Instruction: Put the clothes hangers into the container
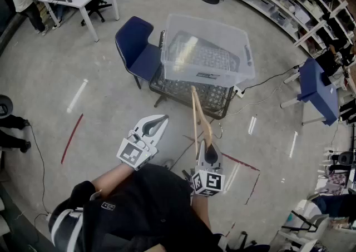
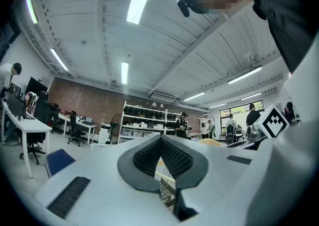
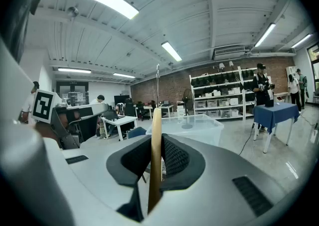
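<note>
Pinching the wooden hanger (image 1: pixel 194 112) edge-on, the right tongs (image 1: pixel 207 148) aim it at the clear container (image 1: pixel 207 50) at twelve o'clock; left tongs (image 1: pixel 158 121) sit pressed together, empty. Thin grip: the hanger could swivel and clip the rim.

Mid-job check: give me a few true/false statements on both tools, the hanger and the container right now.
1. The right tool grips a wooden hanger. True.
2. The left tool holds a hanger too. False: its jaws are together on nothing.
3. The container sits on a wire basket. True.
4. The hanger lies inside the container. False: it is held in the tool, short of the container.
5. The chair beside the container is red. False: it is blue.
</note>
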{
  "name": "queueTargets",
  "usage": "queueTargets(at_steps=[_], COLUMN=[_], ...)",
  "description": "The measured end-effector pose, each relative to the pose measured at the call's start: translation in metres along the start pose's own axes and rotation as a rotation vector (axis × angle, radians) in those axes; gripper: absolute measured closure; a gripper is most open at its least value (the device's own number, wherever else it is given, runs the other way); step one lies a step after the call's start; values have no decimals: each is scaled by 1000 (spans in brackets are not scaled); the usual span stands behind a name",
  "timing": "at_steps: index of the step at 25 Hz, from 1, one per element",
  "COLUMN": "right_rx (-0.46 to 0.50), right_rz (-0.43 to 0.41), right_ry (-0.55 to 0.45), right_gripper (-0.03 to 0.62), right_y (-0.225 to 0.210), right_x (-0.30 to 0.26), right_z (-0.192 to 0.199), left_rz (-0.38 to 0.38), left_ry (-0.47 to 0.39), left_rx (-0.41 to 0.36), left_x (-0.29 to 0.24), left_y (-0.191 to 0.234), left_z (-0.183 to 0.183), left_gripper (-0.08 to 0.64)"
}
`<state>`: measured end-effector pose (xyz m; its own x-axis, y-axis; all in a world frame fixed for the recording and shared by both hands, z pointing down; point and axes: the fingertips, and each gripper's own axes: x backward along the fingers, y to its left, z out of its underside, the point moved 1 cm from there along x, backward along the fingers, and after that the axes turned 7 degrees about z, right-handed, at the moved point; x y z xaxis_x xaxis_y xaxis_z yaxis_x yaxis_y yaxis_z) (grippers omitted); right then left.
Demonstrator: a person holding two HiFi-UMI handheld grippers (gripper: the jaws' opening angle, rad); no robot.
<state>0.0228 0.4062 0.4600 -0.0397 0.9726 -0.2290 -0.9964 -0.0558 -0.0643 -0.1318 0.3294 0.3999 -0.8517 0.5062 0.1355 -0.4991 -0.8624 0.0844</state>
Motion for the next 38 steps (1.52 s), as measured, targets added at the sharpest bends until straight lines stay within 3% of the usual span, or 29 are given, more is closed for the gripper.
queueTargets(at_steps=[10,23,30,33,38], right_rx=[1,-21,-21,-13,-37], right_rz=[-3,-31,-72,-89,-102], right_ry=[-7,-15,-18,-18,-13], right_gripper=[520,522,522,522,522], right_y=[-3,-29,-69,-81,-90], right_x=[4,16,16,11,0], right_z=[2,4,21,22,14], left_rz=[-26,-12,-62,-86,-106], left_ry=[59,32,91,55,79], left_rx=[-9,-8,-26,-29,-8], left_x=[2,-17,-36,-42,-59], left_y=[-1,-29,-51,-56,-46], left_z=[6,11,31,25,30], left_gripper=[537,537,537,537,537])
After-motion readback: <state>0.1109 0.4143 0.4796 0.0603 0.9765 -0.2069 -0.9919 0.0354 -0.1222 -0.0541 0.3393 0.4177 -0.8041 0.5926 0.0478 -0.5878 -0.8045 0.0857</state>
